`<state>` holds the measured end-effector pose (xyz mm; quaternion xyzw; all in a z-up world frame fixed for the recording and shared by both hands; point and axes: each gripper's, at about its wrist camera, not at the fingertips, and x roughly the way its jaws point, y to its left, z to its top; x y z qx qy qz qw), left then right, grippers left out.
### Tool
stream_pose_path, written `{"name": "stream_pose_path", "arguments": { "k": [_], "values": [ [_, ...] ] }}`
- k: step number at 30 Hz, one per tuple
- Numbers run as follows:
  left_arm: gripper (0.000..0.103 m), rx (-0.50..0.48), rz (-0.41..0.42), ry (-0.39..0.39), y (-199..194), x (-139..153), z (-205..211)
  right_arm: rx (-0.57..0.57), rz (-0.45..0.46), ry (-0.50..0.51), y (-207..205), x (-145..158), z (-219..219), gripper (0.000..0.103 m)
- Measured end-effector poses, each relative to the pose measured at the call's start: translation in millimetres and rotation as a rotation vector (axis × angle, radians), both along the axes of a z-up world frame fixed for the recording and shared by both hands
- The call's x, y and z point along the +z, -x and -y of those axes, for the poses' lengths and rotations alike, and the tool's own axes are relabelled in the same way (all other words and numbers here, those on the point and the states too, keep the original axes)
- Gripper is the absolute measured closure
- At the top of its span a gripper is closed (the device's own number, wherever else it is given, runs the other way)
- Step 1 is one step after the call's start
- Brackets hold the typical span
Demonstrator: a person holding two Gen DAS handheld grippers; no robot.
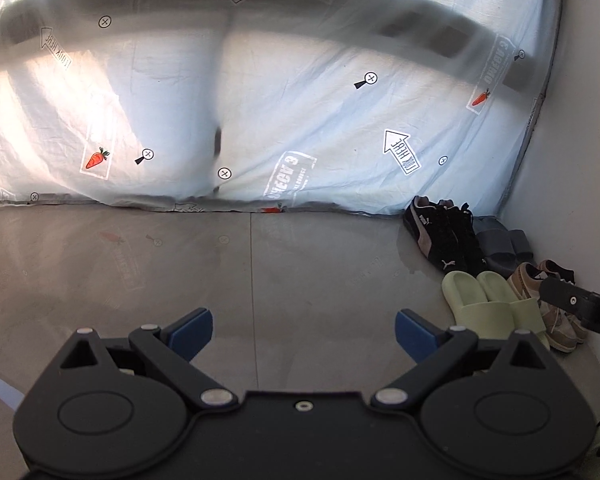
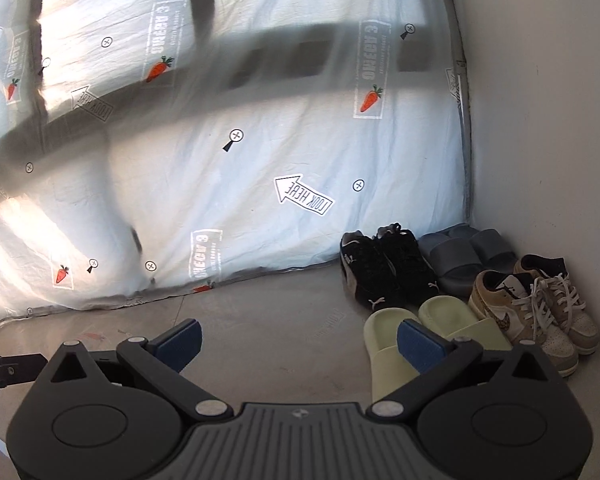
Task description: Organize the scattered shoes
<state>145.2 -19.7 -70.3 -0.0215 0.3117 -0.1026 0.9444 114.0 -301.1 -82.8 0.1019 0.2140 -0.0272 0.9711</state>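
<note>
Four pairs of shoes sit side by side in the corner by the white wall. Black sneakers (image 2: 384, 268) and grey slides (image 2: 464, 256) are at the back. Pale green slides (image 2: 412, 332) and tan sneakers (image 2: 536, 304) are in front. In the left wrist view the same shoes lie at the right: black sneakers (image 1: 444, 236), grey slides (image 1: 504, 244), green slides (image 1: 488, 304), tan sneakers (image 1: 556, 312). My left gripper (image 1: 304, 334) is open and empty over bare floor. My right gripper (image 2: 300, 344) is open and empty, its right finger in front of the green slides.
A printed white sheet (image 2: 260, 160) hangs along the back down to the grey tiled floor (image 1: 260, 272). A white wall (image 2: 548, 120) closes the right side. Part of the right gripper (image 1: 580, 304) shows at the right edge of the left wrist view.
</note>
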Motion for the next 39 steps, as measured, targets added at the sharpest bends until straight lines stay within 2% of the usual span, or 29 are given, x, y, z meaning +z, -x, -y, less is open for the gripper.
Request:
{"name": "stream_pose_path", "arguments": {
  "k": [10,16,25,32,39],
  "values": [
    [0.004,-0.019,-0.042,-0.017,31,4,-48,0.098,-0.065,-0.011,50,10,-75,0.0],
    [0.004,-0.008,-0.083,-0.018,51,5,-59,0.077,-0.088,0.027,77,19,-102,0.0],
    [0.004,-0.002,-0.126,-0.029,74,2,-66,0.112,-0.159,0.025,96,11,-121,0.0],
    [0.004,-0.018,-0.14,-0.039,94,-1,-68,0.122,-0.173,0.048,117,7,-132,0.0],
    [0.004,-0.029,-0.12,-0.055,106,3,-65,0.122,-0.159,0.062,129,9,-135,0.0]
  ]
}}
